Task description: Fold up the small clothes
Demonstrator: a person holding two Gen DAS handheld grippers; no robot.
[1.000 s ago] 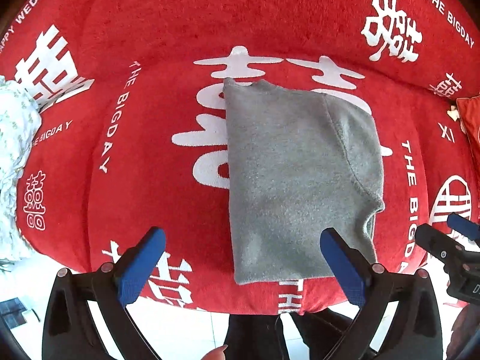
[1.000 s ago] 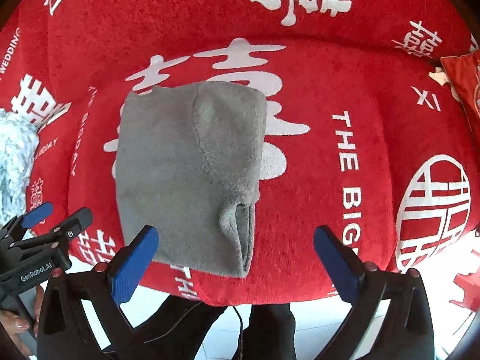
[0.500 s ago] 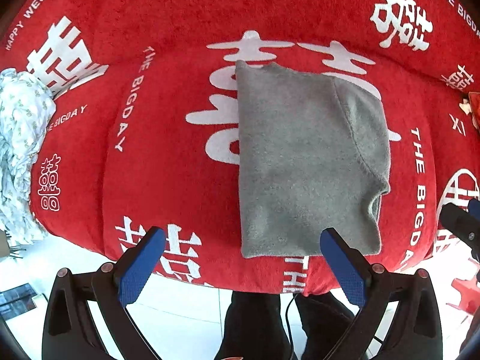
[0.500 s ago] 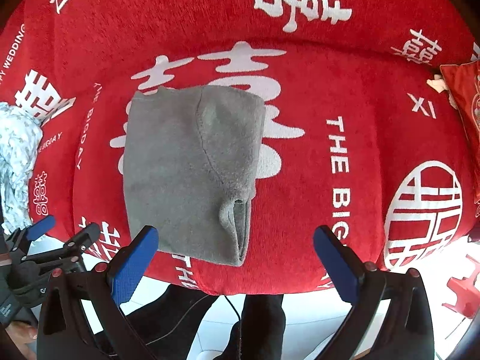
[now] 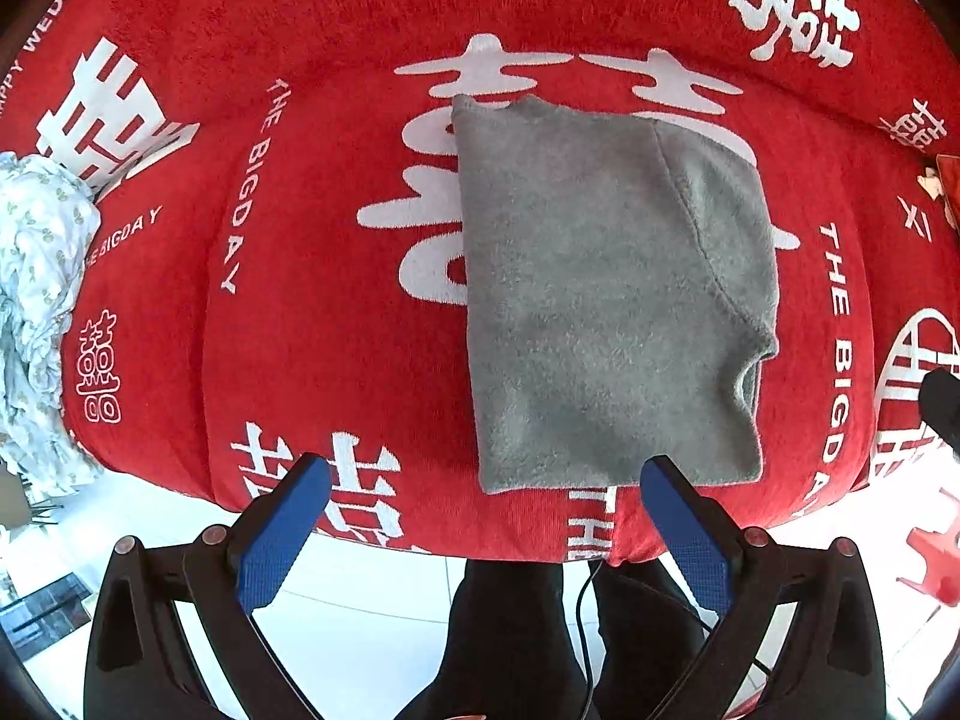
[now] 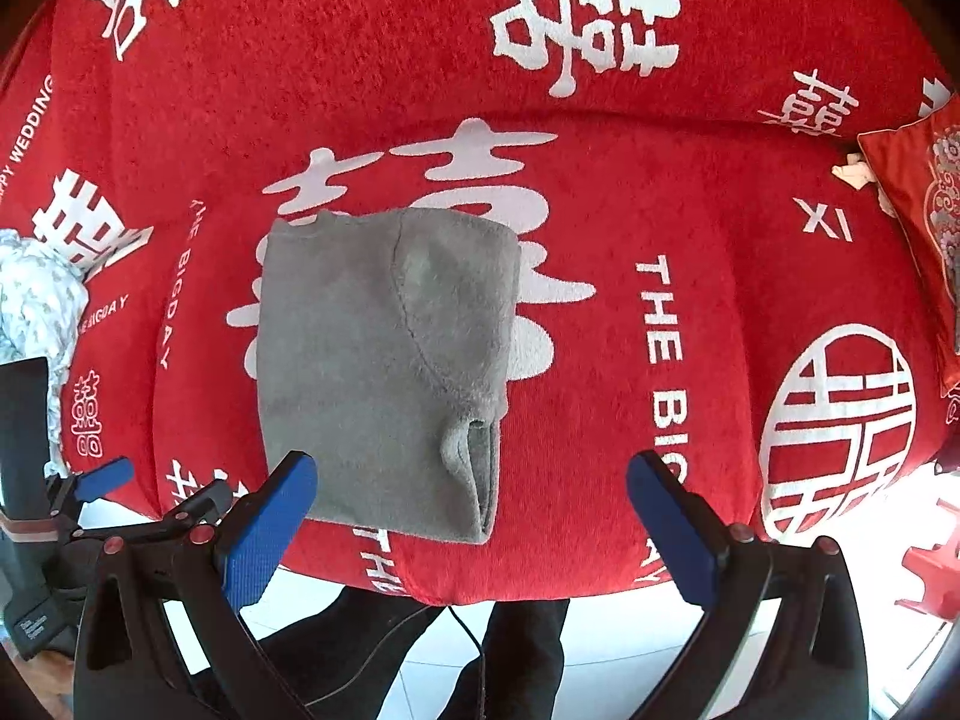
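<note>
The grey garment (image 5: 606, 306) lies folded on the red cover (image 5: 336, 312), seemingly finished; both the left gripper (image 5: 480, 522) and right gripper (image 6: 474, 516) gape wide, holding nothing. A crumpled white cloth (image 5: 36, 300), perhaps 1 more item, waits.

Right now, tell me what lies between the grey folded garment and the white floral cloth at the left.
Only bare red printed cover lies between the grey folded garment and the white floral cloth, shown in the left wrist view.
</note>
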